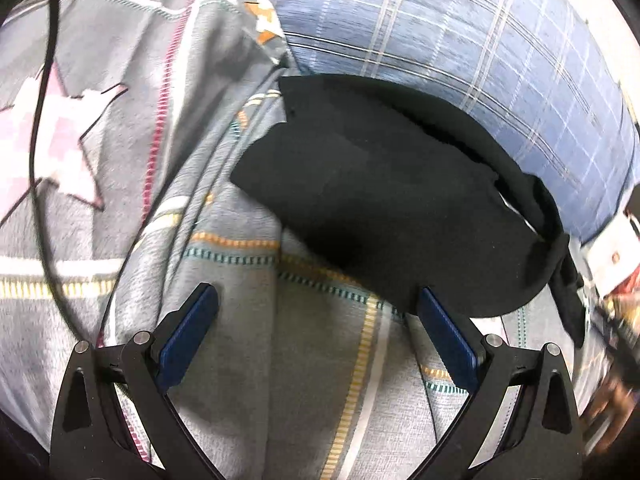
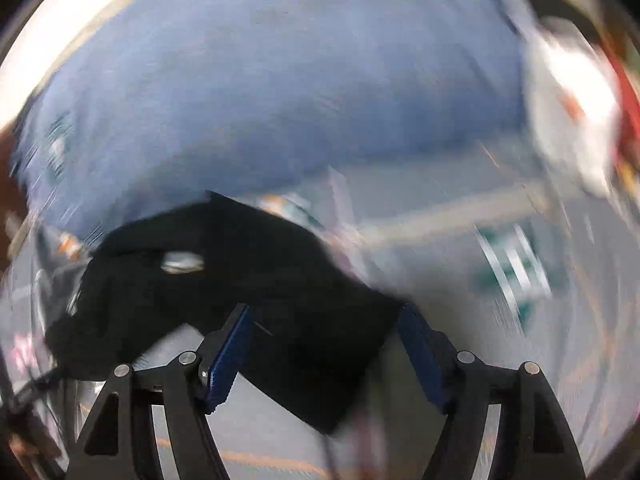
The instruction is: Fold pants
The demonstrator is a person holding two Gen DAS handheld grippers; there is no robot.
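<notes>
The black pants (image 1: 384,192) lie folded in a dark bundle on a grey patterned blanket (image 1: 224,344). In the left wrist view my left gripper (image 1: 316,304) is open and empty, just short of the bundle's near edge, its right blue pad (image 1: 444,344) touching or almost touching that edge. In the blurred right wrist view the pants (image 2: 224,280) lie ahead and to the left. My right gripper (image 2: 324,320) is open, with a corner of the black cloth seen between its blue pads (image 2: 228,356); I cannot tell if it touches them.
A blue plaid pillow or cover (image 1: 460,40) lies behind the pants. A black cable (image 1: 44,128) runs down the blanket at the left. White and red items (image 1: 612,256) sit at the right edge. The right wrist view is motion-blurred.
</notes>
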